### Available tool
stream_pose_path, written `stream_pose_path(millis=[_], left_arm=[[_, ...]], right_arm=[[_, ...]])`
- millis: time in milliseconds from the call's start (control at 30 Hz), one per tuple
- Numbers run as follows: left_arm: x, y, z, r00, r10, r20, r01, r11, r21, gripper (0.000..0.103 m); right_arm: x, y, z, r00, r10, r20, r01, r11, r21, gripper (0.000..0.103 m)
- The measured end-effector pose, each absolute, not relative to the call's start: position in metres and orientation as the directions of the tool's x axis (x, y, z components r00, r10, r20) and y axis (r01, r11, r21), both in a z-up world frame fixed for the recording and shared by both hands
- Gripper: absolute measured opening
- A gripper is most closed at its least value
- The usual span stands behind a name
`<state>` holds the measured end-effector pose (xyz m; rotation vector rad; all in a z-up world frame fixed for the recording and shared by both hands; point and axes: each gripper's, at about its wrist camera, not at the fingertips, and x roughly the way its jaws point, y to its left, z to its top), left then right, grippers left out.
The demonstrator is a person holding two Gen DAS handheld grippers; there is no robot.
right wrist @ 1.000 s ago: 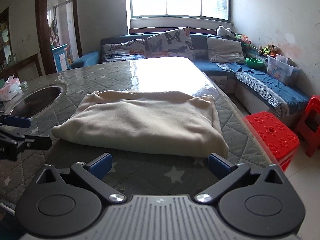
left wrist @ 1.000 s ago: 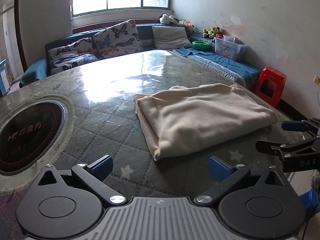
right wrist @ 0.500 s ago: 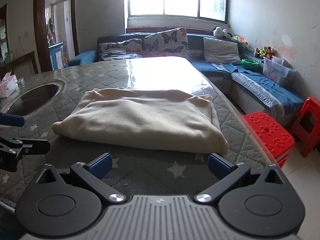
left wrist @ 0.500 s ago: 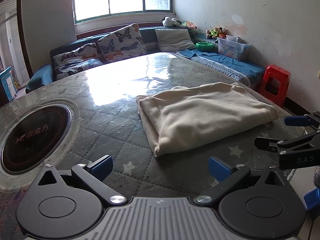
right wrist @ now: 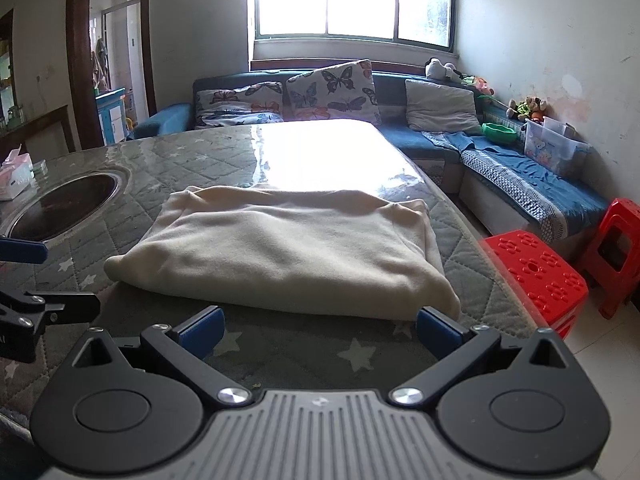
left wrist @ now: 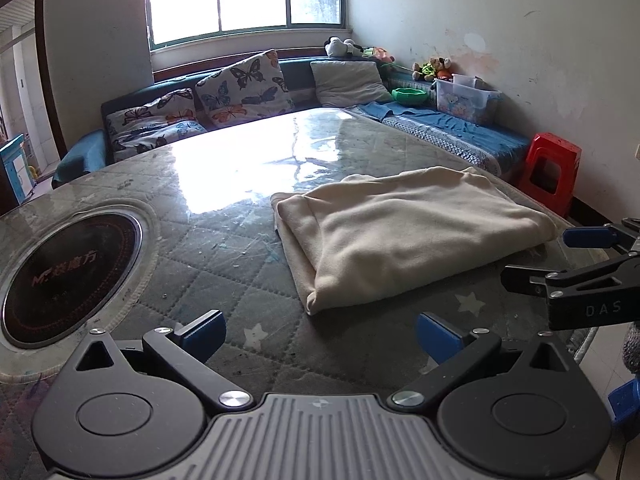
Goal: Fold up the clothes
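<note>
A cream garment (left wrist: 404, 236) (right wrist: 288, 252) lies folded into a thick rectangle on the quilted table (left wrist: 224, 264) (right wrist: 192, 152), near the table's right edge. My left gripper (left wrist: 320, 334) is open and empty, held back from the garment's near left corner. My right gripper (right wrist: 318, 330) is also open and empty, just short of the garment's near edge. Each gripper shows at the side of the other's view, with a gap between its blue-tipped fingers.
A round dark inset (left wrist: 60, 264) (right wrist: 68, 204) sits in the table to the left. Red stools (right wrist: 536, 276) (left wrist: 552, 168) stand beside the table's right edge. A blue sofa with butterfly cushions (left wrist: 244, 88) and a plastic box (left wrist: 464, 96) lines the walls. A tissue pack (right wrist: 16, 172) lies far left.
Both grippers have pulled back and risen slightly from the garment, staying open. The folded garment has not moved.
</note>
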<state>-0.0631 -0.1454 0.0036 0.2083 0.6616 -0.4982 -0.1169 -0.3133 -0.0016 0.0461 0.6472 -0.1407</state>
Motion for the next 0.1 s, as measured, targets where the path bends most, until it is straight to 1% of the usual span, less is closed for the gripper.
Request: stream_pose_path(millis=[100], left_arm=[[-0.0622, -0.1479, 0.0042, 0.672, -0.383, -0.634, 0.512, 0.859, 0.024, 0.103]], right_arm=[[-0.1158, -0.3144, -0.0024, 0.787, -0.118, -0.606, 0.149, 0.989, 0.001, 0.103]])
